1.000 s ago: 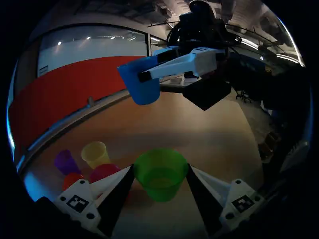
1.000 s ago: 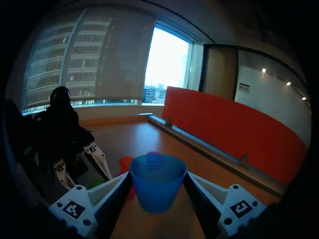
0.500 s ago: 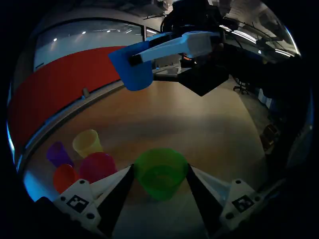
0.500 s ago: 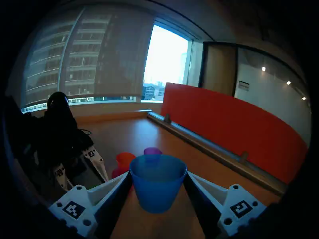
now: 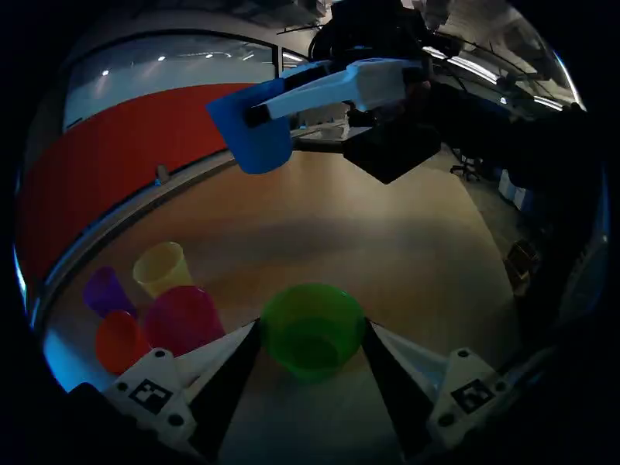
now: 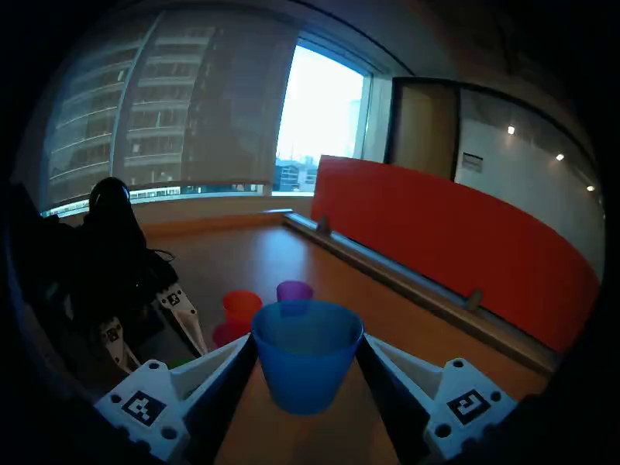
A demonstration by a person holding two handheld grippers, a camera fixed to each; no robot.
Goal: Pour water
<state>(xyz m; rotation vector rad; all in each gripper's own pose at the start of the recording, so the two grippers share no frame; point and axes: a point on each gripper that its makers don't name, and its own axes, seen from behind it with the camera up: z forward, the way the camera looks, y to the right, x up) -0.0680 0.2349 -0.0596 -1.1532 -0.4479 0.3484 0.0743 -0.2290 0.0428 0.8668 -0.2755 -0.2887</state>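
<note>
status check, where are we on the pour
Left gripper shut on green cup. Right gripper shut on blue cup, raised, nothing pouring. Four spare cups clustered on table beside green cup, not between the two.

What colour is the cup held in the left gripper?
Green. The green cup shows best in the left gripper view.

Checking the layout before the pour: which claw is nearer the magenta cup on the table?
Left. The left claw, gripping the green cup, is right beside the magenta cup. The right claw holds the blue cup high above the table, farther off.
</note>
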